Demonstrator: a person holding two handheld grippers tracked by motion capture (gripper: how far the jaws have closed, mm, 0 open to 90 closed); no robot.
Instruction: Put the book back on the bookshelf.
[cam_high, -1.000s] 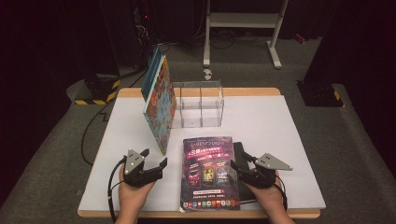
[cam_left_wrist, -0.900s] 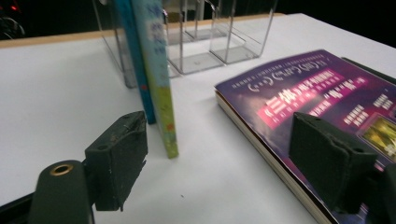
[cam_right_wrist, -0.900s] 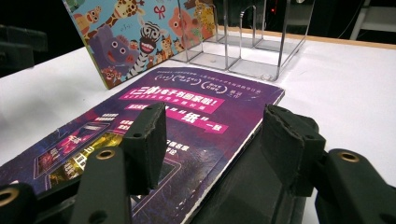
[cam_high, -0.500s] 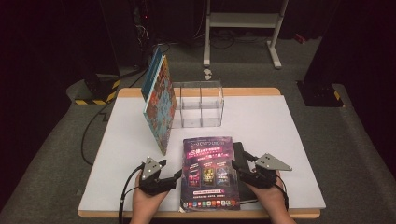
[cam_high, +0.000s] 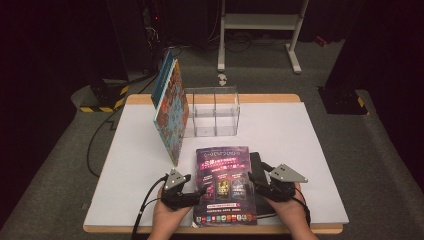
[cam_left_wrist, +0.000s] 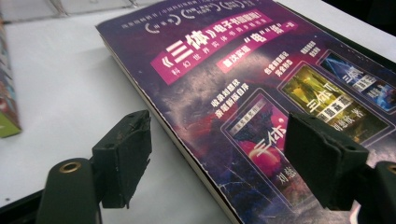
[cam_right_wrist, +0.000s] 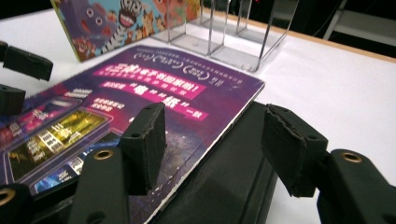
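Purple and glossy, the flat paperback book with pink title bands (cam_high: 225, 185) is lying on the white desk (cam_high: 300, 140), its right edge resting over a black flat slab (cam_high: 260, 175), in front of a clear acrylic divider rack (cam_high: 212, 112) and a colourful picture book (cam_high: 172, 112) leaning against it. The left tongs (cam_left_wrist: 217, 158) are standing wide, having just been opening, straddling the book's left edge without pressing it. The right tongs (cam_right_wrist: 212, 147) are gaping partway around the book's right edge and the slab, gripping nothing.
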